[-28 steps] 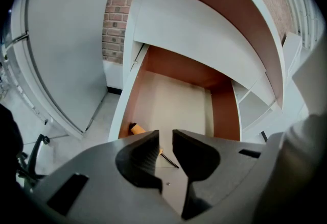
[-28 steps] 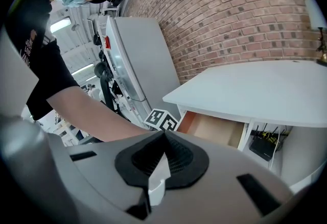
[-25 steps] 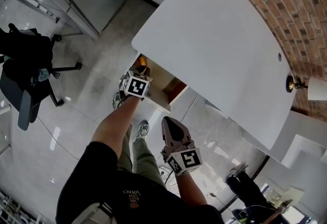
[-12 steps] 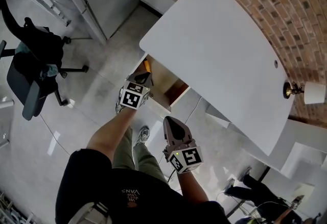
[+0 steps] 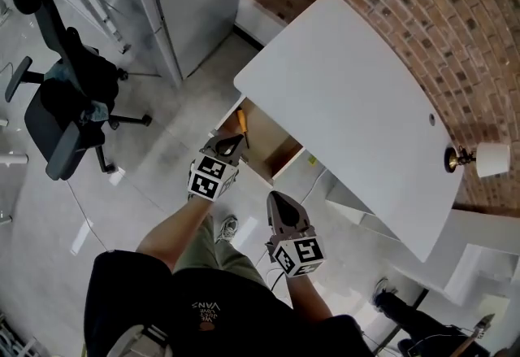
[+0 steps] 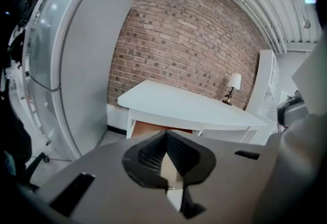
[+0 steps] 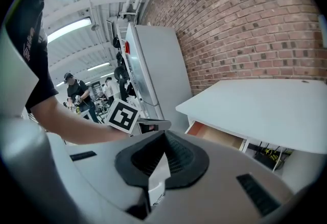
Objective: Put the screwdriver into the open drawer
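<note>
Under the table's (image 5: 349, 95) near edge the drawer (image 5: 272, 154) is seen open. The left gripper (image 5: 228, 144) has been lifted clear of it, jaws closed on nothing; the right gripper (image 5: 280, 205) is likewise closed and empty. The screwdriver (image 5: 241, 121) is left lying in the drawer, so placement is judged done.

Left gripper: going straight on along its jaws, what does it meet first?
Likely the open wooden drawer under the white tabletop: the shut left gripper points at its front. Nothing shows in between, though depth is unclear.
</note>
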